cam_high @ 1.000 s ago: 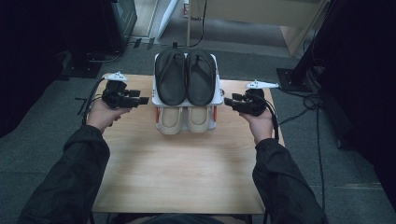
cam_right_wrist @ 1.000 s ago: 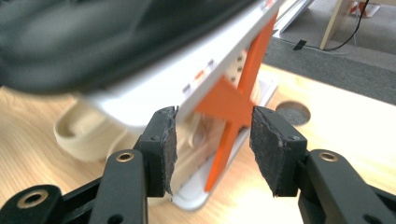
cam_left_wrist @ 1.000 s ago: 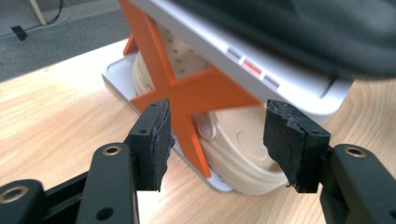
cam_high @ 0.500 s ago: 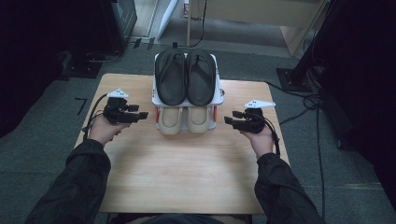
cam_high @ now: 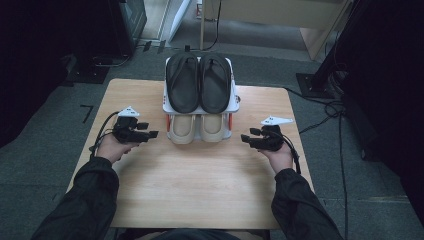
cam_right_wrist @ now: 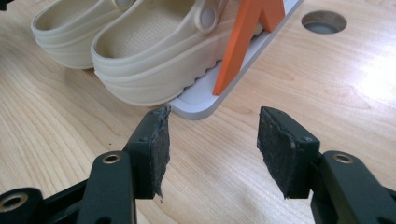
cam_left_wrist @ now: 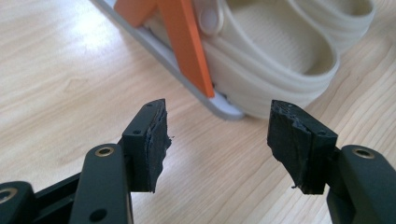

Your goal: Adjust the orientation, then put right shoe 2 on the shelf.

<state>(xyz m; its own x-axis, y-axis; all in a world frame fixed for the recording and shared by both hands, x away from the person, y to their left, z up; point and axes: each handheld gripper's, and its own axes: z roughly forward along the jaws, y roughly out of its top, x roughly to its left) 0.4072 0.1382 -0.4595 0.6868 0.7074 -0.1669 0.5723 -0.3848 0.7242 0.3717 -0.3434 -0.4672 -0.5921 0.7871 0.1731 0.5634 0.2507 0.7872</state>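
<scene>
Your left gripper (cam_high: 151, 134) sits at 9 o'clock of the shoe rack (cam_high: 233, 106), jaws apart after just opening wider, nothing between them. Your right gripper (cam_high: 245, 138) sits at 3 o'clock, jaws likewise just spread, empty. Cream clogs (cam_high: 197, 128) are on the lower shelf, black sandals (cam_high: 199, 82) on top. Both grippers are low over the table (cam_high: 200, 190), near the rack, not touching it.

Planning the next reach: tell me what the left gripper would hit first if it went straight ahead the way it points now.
Probably the toe of the near cream clog on the rack's lower shelf. The left gripper, fingers open and empty, points over bare table at that corner; depth is unclear, so the shelf edge could come first.
</scene>
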